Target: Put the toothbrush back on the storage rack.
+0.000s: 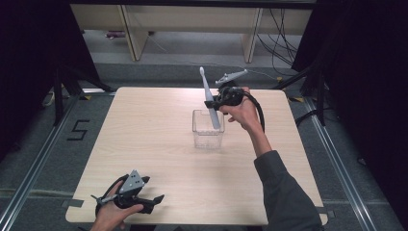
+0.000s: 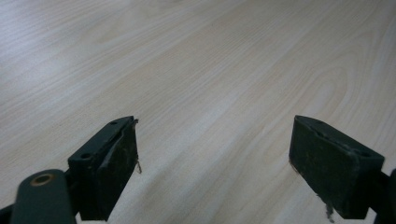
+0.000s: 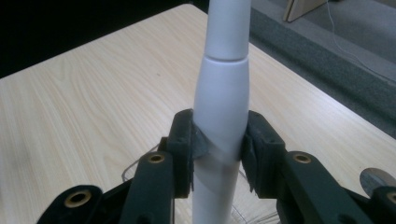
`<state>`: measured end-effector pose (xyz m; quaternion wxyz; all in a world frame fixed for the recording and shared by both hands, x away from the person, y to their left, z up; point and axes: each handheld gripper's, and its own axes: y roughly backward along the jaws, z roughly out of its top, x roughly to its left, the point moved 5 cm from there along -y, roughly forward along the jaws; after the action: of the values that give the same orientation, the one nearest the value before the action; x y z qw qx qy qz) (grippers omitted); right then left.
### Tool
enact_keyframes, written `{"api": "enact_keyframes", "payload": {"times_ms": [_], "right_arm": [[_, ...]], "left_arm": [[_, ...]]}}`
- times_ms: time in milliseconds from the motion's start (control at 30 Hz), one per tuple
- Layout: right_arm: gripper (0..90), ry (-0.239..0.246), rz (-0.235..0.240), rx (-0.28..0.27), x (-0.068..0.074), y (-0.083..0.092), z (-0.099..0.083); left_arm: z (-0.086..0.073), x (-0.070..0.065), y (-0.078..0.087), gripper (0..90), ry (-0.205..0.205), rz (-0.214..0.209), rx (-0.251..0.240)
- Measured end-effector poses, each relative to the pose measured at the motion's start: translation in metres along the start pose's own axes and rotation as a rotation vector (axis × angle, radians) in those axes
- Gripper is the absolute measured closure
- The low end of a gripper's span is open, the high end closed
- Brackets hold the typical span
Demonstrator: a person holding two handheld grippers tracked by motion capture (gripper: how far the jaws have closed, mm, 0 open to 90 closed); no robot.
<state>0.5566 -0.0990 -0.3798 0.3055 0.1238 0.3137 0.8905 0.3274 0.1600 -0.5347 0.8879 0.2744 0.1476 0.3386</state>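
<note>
- Toothbrush point(image 1: 209, 98) first: white electric-style one, tilted with its head up and toward the far side, lower end dipping into the clear container point(image 1: 208, 129) mid-table.
- Our right gripper point(image 3: 219, 147) has it clamped around the thick part of the handle, pads pressing on both sides.
- Looks to us like we're lowering it into the container, not let go yet.
- Where this could go sideways: the brush is long and the container is light, so if we release while it leans this much, it might tip the container or flop out over the rim.
- Smooth handle could also twist in the pads.
- Left gripper point(image 1: 129, 195) sits near the table point(image 1: 159, 159) edge at the left, jaws spread wide, nothing between them.
</note>
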Motion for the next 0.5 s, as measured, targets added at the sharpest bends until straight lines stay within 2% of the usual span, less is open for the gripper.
{"api": "enact_keyframes", "payload": {"times_ms": [67,133,167,233,267,300,367,500], "right_arm": [[67.3,-0.015,-0.003,0.006,0.0,-0.006,-0.003],[67.3,0.01,-0.014,0.02,-0.001,-0.01,-0.006],[67.3,-0.008,-0.011,0.041,0.0,-0.012,-0.009],[67.3,-0.011,-0.014,0.059,0.0,-0.017,-0.012],[67.3,0.021,-0.013,0.049,-0.002,-0.021,-0.013],[67.3,0.006,-0.022,0.055,-0.001,-0.022,-0.015],[67.3,0.003,-0.011,0.075,0.0,-0.026,-0.017],[67.2,0.018,-0.012,0.096,-0.001,-0.032,-0.019]], "left_arm": [[0.0,0.0,0.001,15.0,-0.001,0.002,0.008],[0.0,0.0,0.0,15.0,-0.002,0.001,0.006],[0.0,0.0,0.0,15.0,-0.002,0.001,0.006],[0.0,0.0,0.0,15.0,-0.001,0.001,0.006],[0.0,0.0,0.0,15.0,-0.002,0.001,0.006],[0.0,0.0,0.001,15.0,-0.001,0.001,0.006],[0.0,0.0,0.0,15.0,0.001,-0.001,0.001],[0.0,0.001,0.001,15.0,-0.008,-0.002,0.012]]}}
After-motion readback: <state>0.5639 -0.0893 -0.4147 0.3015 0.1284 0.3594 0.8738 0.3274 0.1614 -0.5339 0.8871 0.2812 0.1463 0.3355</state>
